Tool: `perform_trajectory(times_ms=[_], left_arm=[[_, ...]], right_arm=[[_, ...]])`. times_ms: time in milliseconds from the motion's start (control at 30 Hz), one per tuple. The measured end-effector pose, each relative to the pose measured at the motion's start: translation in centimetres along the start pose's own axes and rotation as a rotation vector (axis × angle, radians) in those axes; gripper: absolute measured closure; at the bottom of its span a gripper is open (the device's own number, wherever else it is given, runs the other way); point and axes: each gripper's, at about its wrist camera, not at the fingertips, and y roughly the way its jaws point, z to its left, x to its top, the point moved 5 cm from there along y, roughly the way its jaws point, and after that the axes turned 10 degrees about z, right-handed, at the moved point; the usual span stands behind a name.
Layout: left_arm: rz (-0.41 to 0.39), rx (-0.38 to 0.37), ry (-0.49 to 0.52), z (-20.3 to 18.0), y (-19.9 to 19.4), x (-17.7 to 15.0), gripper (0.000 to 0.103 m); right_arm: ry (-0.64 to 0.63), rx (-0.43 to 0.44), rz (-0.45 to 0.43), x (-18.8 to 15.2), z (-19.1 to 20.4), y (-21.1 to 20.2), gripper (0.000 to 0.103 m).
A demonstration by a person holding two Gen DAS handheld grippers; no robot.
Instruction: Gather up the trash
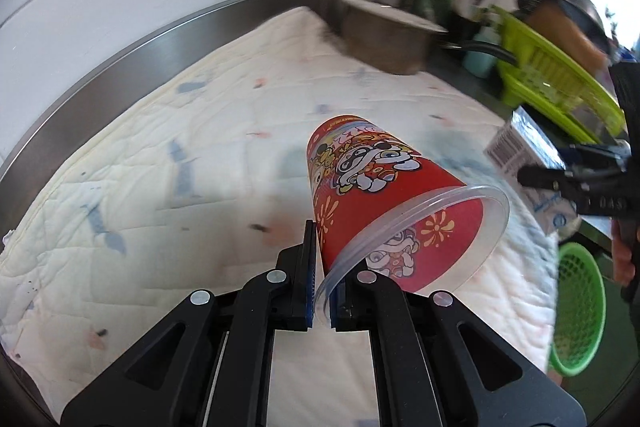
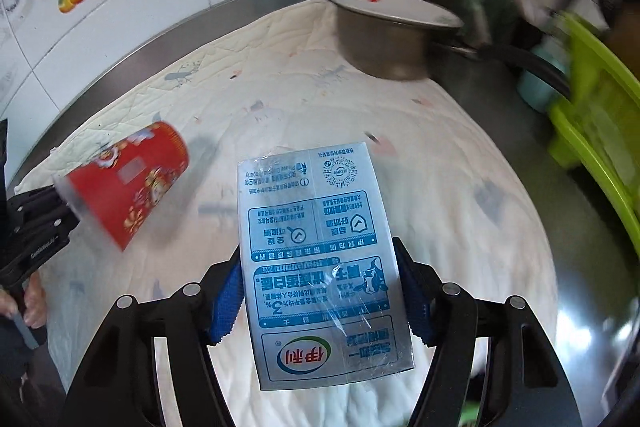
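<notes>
My left gripper [image 1: 322, 291] is pinched on the clear rim of the red cup [image 1: 384, 195], which is tipped on its side, raised over the quilt [image 1: 160, 147]. My right gripper [image 2: 324, 291] is clamped across the milk carton [image 2: 320, 259], lifted above the same quilt. A metal pot [image 2: 384, 39] sits at the far edge, a green rack [image 1: 560, 75] to the right, and a green basket [image 1: 580, 311] below it.
</notes>
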Motion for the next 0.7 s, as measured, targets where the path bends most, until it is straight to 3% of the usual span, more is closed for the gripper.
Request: perform_trajectory(times_ms=[167, 400, 700], left_arm=[[-0.015, -0.057, 0.079, -5.1, -1.6, -0.7, 0.099], [-0.025, -0.113, 0.145, -10.2, -3.3, -2.3, 0.099], [-0.048, -0.091, 0.089, -8.7, -5.5, -3.7, 0.099]], right_arm=[[0.062, -0.087, -0.024, -5.6, -2.2, -3.3, 0.038], [0.116, -0.176, -0.04, -10.7, -4.1, -6.4, 0.038], [0.062, -0.148, -0.067, -10.6, -0.6, -6.7, 0.038]])
